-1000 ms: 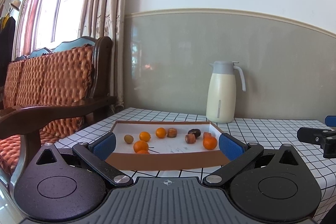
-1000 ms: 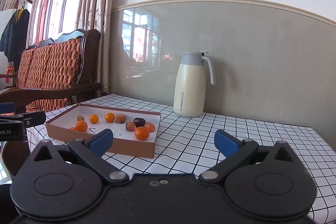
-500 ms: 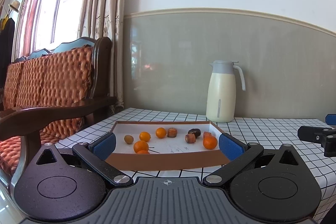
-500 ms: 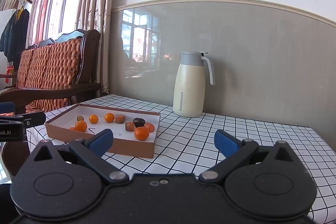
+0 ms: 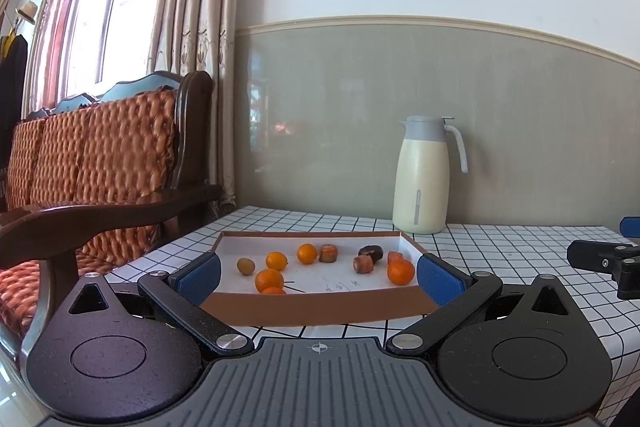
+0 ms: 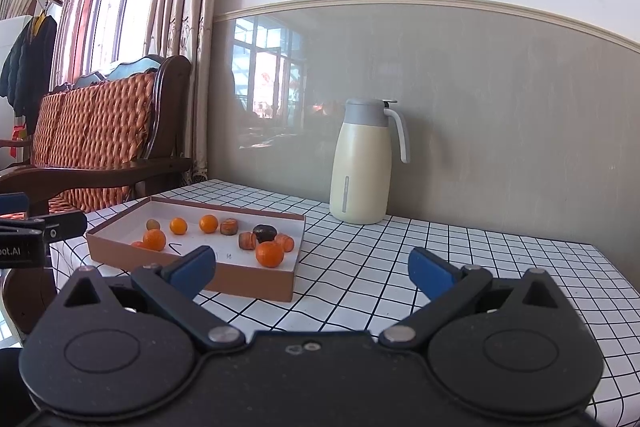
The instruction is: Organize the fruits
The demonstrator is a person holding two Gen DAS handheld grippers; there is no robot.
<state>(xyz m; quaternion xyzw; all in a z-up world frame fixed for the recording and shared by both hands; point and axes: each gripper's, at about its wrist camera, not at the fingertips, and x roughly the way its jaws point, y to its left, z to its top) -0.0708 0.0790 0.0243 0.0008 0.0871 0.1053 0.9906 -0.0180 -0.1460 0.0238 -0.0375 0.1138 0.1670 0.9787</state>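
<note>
A shallow brown cardboard tray (image 5: 320,303) (image 6: 192,269) with a white floor lies on the checked tablecloth. It holds several small oranges (image 5: 401,271) (image 6: 270,253), brown cut fruit pieces (image 5: 363,263), a dark round fruit (image 5: 370,251) and a small green-brown fruit (image 5: 245,265). My left gripper (image 5: 319,273) is open and empty, level with the tray's near wall. My right gripper (image 6: 312,269) is open and empty, to the right of the tray over the cloth.
A cream thermos jug (image 5: 421,175) (image 6: 362,163) stands by the grey wall behind the tray. A wooden sofa with orange cushions (image 5: 100,163) is at the left, past the table's edge. The checked cloth (image 6: 460,247) stretches right of the tray.
</note>
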